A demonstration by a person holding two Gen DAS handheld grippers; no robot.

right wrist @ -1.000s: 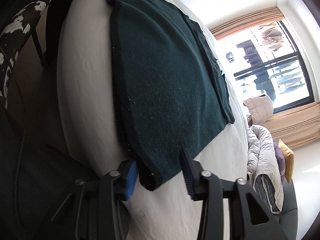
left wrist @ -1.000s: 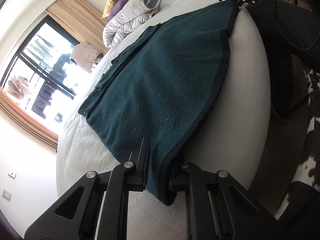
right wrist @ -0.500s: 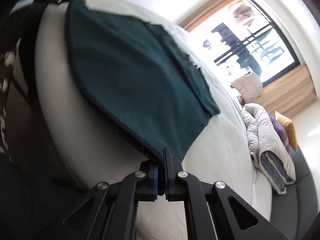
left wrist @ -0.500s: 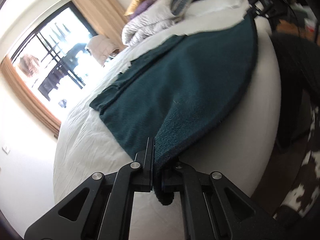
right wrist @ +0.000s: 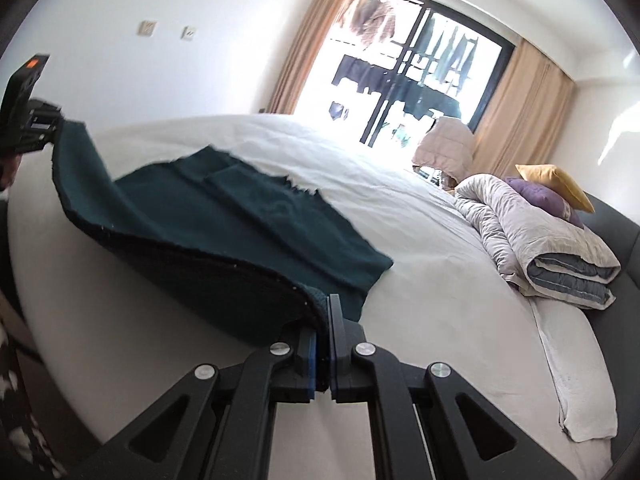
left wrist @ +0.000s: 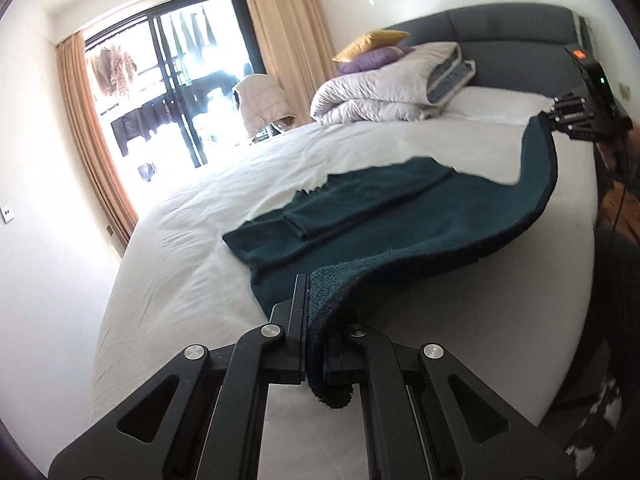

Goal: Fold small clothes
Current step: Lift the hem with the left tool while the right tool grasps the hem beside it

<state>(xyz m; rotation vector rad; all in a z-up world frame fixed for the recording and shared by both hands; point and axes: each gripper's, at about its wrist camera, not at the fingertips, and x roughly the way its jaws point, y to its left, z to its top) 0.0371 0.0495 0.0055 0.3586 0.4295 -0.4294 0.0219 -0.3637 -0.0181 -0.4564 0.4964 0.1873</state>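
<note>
A dark green knitted garment (left wrist: pixel 384 216) lies on the white bed (left wrist: pixel 208 240), its near hem lifted off the sheet. My left gripper (left wrist: pixel 314 336) is shut on one hem corner. My right gripper (right wrist: pixel 323 332) is shut on the other hem corner. The garment (right wrist: pixel 224 216) sags between the two grippers, and its far part, with a folded sleeve, rests flat on the bed. The right gripper shows at the far right of the left wrist view (left wrist: pixel 568 118). The left gripper shows at the far left of the right wrist view (right wrist: pixel 36 128).
A folded grey duvet (left wrist: pixel 392 88) with purple and yellow pillows (left wrist: pixel 372 46) lies at the dark headboard (left wrist: pixel 512 28). A window with curtains (left wrist: pixel 168 88) stands beyond the bed. A black and white patterned thing (left wrist: pixel 596 412) is beside the bed's near edge.
Both grippers closed on the hem corners and lifted them up off the bed edge. The views tilted up from the bed side to the room.
</note>
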